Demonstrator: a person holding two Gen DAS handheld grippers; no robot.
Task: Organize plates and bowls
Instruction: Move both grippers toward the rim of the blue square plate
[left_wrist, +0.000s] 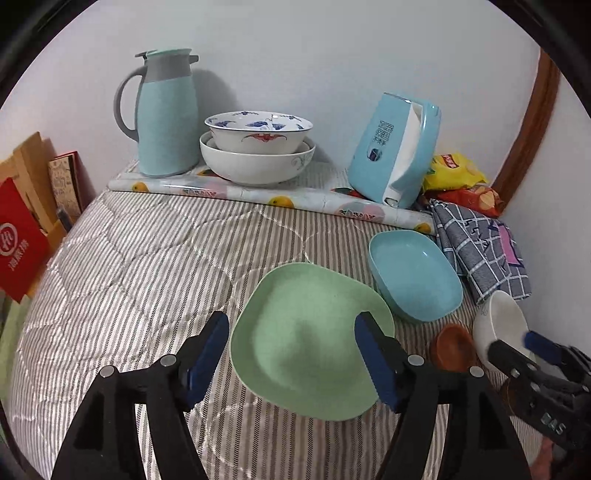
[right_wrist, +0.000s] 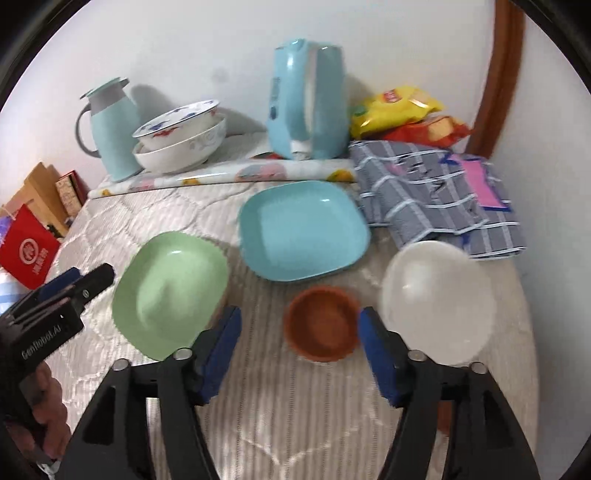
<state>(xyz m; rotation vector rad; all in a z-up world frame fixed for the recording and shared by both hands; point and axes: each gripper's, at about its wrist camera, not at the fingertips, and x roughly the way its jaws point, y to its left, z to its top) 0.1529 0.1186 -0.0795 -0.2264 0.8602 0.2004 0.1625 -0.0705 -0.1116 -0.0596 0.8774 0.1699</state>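
Note:
On the striped bed cover lie a green square plate (left_wrist: 306, 339) (right_wrist: 170, 291), a blue square plate (left_wrist: 413, 273) (right_wrist: 303, 229), a small brown bowl (left_wrist: 452, 345) (right_wrist: 321, 325) and a white bowl (left_wrist: 498, 321) (right_wrist: 436, 299). My left gripper (left_wrist: 291, 358) (right_wrist: 77, 284) hovers open over the green plate's near half, its pads not pressing on it. My right gripper (right_wrist: 299, 356) (left_wrist: 532, 350) is open just in front of the brown bowl, holding nothing. Two patterned white bowls (left_wrist: 258, 147) (right_wrist: 181, 136) sit nested at the back.
Along the wall stand a pale blue jug (left_wrist: 166, 114), a blue tissue box (left_wrist: 395, 147) and snack bags (left_wrist: 454, 170). A rolled printed sheet (left_wrist: 258, 195) lies in front of them. A checked cloth (right_wrist: 436, 195) lies at the right; a red bag (left_wrist: 18, 236) at the left edge.

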